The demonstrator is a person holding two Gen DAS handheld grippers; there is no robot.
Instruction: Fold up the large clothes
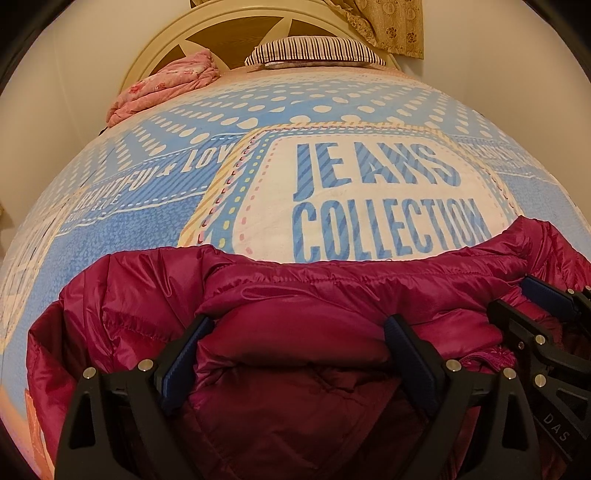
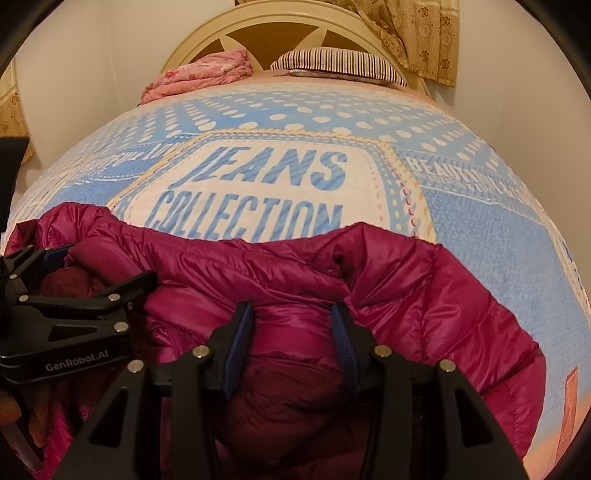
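A magenta puffer jacket (image 1: 332,291) lies bunched on the bed near its foot; it also shows in the right wrist view (image 2: 280,266). My left gripper (image 1: 295,328) is wide open, its fingers set down on either side of a puffy fold of the jacket. My right gripper (image 2: 291,317) is partly open, its blue pads straddling a thick fold. Whether the pads press the fabric is unclear. The right gripper also shows at the right edge of the left wrist view (image 1: 546,314). The left gripper shows at the left of the right wrist view (image 2: 74,273).
The bed is covered by a blue and white blanket (image 1: 369,184) printed "JEANS COLLECTION". A pink folded quilt (image 1: 166,85) and a striped pillow (image 1: 314,51) lie at the cream headboard (image 1: 177,33). A floral curtain (image 2: 417,33) hangs at back right.
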